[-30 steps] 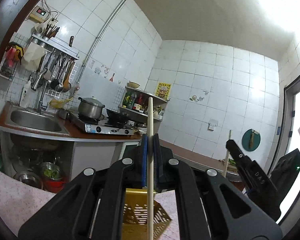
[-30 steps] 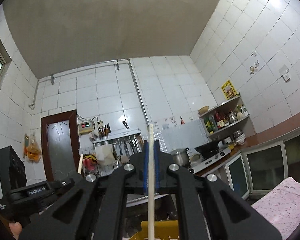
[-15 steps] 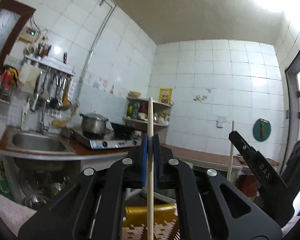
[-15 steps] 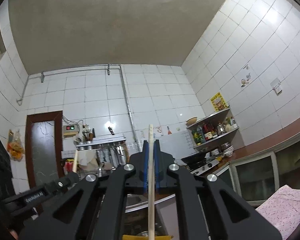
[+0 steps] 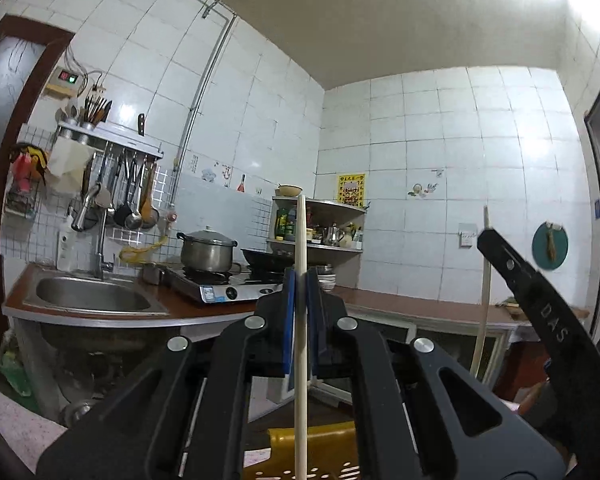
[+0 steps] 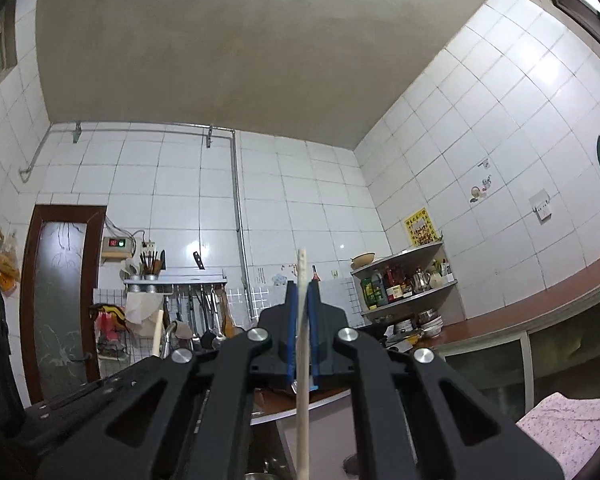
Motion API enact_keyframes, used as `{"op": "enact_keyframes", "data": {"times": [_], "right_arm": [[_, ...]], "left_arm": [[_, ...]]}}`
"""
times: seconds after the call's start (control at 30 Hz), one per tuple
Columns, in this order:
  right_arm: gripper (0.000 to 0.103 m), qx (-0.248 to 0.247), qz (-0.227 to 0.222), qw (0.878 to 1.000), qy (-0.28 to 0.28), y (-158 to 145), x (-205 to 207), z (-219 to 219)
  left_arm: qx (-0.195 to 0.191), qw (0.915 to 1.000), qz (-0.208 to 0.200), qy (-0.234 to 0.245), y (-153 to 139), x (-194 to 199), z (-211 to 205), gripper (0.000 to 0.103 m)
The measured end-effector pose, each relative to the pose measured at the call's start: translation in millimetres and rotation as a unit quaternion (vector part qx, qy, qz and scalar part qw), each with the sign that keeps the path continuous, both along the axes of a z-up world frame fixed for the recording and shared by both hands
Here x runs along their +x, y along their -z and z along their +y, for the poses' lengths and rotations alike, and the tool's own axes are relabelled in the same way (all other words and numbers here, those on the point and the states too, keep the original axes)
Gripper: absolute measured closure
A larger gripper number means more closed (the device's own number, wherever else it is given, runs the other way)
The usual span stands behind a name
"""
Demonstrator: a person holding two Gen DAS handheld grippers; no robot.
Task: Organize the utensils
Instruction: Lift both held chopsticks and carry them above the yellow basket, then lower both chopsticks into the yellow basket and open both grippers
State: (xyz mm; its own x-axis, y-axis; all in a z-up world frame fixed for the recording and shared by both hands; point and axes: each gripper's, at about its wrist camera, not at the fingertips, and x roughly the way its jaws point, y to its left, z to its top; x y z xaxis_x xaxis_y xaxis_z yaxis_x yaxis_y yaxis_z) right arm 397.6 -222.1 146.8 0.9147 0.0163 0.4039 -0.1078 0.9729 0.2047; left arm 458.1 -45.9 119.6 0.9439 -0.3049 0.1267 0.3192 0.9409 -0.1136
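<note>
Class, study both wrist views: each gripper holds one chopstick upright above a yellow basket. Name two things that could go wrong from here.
1. Each chopstick is pinched only at mid-length: the left gripper clamps the left chopstick, the right gripper the right chopstick. Either might pivot or slip.
2. The yellow basket shows only at the frame's bottom edge, so a release could miss it.

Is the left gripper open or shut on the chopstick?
Shut. The left gripper has its blue pads pressed against both sides of an upright chopstick, with no gap showing.
</note>
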Motion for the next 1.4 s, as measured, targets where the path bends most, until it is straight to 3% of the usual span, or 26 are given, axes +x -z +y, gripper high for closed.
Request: {"op": "enact_keyframes", "data": {"times": [0.53,1.03,1.4], "right_arm": [[0.098,-0.036,0.034,0.999,-0.001,18.1,6.6,6.5],[0.097,-0.06,0.098,0.993,-0.007,48.1,6.1,1.8],[0.097,-0.065,0.126,0.989,-0.028,51.9,-0.6,-3.9]], "left_arm": [[0.008,0.9998,0.018,-0.007,24.6,8.2,3.5,0.099],[0.033,0.9991,0.026,-0.009,35.4,-14.7,3.4,0.099],[0.036,0.9972,0.065,-0.003,44.6,-19.7,15.1,0.099]]}}
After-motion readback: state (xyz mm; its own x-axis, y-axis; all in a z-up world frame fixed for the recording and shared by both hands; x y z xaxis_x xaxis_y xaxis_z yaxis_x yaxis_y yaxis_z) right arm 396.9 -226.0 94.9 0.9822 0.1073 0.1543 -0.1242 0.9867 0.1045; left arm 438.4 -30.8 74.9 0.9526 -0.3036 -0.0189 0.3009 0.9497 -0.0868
